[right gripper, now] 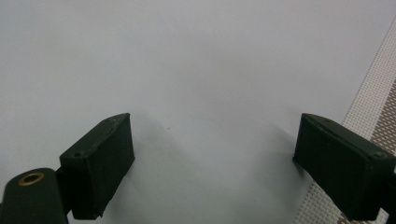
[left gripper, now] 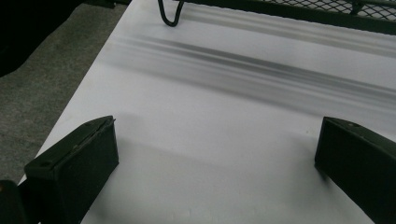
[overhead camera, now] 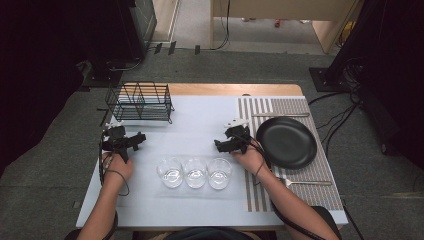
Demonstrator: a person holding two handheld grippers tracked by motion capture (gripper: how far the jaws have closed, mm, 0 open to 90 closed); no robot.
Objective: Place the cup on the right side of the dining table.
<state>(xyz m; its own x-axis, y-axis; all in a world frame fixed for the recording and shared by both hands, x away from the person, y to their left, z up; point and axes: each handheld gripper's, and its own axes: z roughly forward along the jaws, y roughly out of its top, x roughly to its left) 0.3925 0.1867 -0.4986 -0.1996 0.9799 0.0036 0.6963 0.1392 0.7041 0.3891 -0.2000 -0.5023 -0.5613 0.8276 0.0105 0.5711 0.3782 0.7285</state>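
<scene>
Grippers left (overhead camera: 136,140) and right (overhead camera: 223,144) hover spread and empty over the bench (overhead camera: 195,127), behind three glasses (overhead camera: 195,173) standing touching in a row; risk: a jaw entering one likely knocks its neighbour, or clear glass slips.

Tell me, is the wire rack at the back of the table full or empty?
Empty. In the high view the black wire rack shows bare slots between its dividers, while the three glasses stand in a row on the table in front.
</scene>
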